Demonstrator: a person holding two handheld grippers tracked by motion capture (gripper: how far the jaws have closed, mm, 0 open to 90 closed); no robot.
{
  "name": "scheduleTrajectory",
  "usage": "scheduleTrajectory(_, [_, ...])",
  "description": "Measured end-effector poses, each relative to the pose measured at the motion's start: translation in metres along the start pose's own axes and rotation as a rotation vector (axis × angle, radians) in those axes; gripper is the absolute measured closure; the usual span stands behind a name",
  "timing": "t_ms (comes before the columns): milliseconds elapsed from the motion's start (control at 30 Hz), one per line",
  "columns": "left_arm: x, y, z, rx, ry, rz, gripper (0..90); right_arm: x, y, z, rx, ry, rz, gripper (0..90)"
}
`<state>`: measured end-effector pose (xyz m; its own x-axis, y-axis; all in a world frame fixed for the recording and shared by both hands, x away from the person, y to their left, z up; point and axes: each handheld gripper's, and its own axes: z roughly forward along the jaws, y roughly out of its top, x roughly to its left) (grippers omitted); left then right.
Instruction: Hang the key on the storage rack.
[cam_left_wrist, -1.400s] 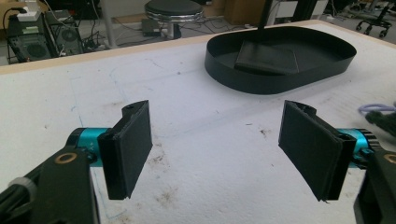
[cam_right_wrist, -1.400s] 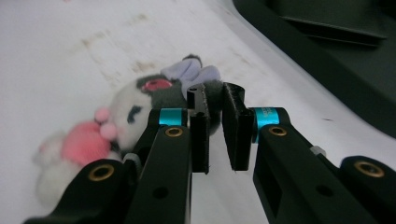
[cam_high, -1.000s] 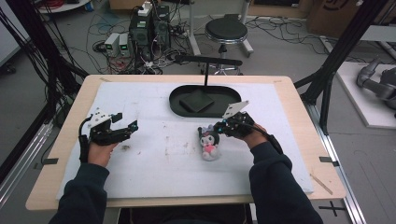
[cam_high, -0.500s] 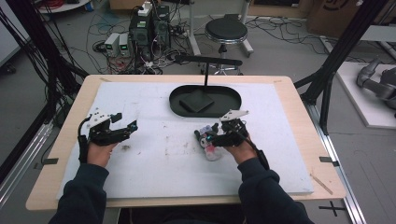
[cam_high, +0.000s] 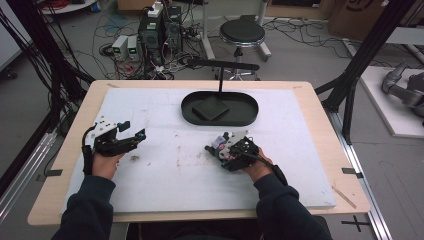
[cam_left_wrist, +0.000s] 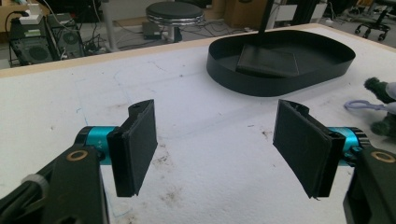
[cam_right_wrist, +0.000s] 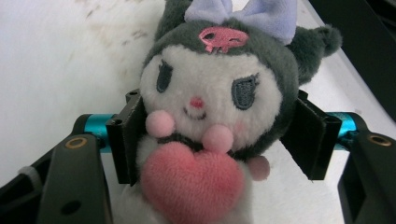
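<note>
Plush lower centre of high view, on white mat, below black tray. Right gripper jaws just closing, pads touching plush's head sides. Left gripper apart, empty. Plush likely light, soft, squashy; grip head or body.

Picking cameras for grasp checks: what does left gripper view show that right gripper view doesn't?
Left gripper view: black tray inside, stool, left gripper with jaws just closing slightly, nothing between them. Right gripper view: plush toy face and pink heart, right gripper whose jaws have just closed onto its head. Both: white mat, the plush toy.
</note>
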<state>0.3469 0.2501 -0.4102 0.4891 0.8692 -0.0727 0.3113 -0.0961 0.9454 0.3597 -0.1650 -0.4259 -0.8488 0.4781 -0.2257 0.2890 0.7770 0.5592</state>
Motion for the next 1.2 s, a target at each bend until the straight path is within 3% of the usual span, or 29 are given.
scheduleTrajectory(33, [0.0, 0.0, 0.0, -0.001, 0.002, -0.002, 30.2, -0.002, -0.001, -0.001, -0.001, 0.005, -0.021, 29.5])
scheduleTrajectory(67, [0.0, 0.0, 0.0, -0.003, 0.004, -0.003, 30.1, -0.003, -0.002, -0.001, -0.008, 0.0, -0.005, 26.8])
scheduleTrajectory(167, [0.001, 0.0, 0.0, -0.004, 0.01, -0.009, 29.2, -0.004, -0.002, 0.0, -0.035, -0.036, 0.098, 19.9])
scheduleTrajectory(233, [0.001, 0.0, 0.0, -0.003, 0.008, -0.008, 29.1, -0.001, -0.001, 0.004, -0.027, -0.06, 0.131, 19.8])
scheduleTrajectory(300, [0.001, 0.0, -0.001, -0.002, 0.009, -0.007, 29.2, 0.001, -0.004, 0.009, -0.003, -0.053, 0.159, 20.6])
scheduleTrajectory(333, [0.001, 0.0, -0.001, -0.003, 0.007, -0.009, 29.2, 0.001, -0.004, 0.009, -0.003, -0.053, 0.159, 20.6])
scheduleTrajectory(400, [0.002, 0.0, -0.001, -0.003, 0.01, -0.013, 29.2, 0.0, -0.004, 0.007, -0.012, -0.036, 0.161, 30.1])
scheduleTrajectory(533, [0.003, -0.001, -0.001, -0.003, 0.012, -0.016, 29.1, -0.003, -0.006, 0.001, -0.022, -0.04, 0.157, 34.1])
scheduleTrajectory(633, [0.003, -0.001, -0.002, -0.006, 0.015, -0.017, 29.2, -0.01, -0.005, -0.009, -0.086, -0.035, 0.166, 34.6])
scheduleTrajectory(767, [0.003, -0.001, -0.002, -0.007, 0.017, -0.018, 29.1, -0.024, -0.004, -0.028, -0.158, -0.062, 0.191, 34.6])
scheduleTrajectory(967, [0.004, -0.001, -0.002, -0.008, 0.017, -0.019, 29.1, -0.06, 0.001, -0.06, -0.25, -0.078, 0.206, 34.5])
scheduleTrajectory(1200, [0.005, -0.001, -0.002, -0.015, 0.013, -0.022, 29.2, -0.092, 0.009, -0.083, -0.311, -0.105, 0.246, 34.5])
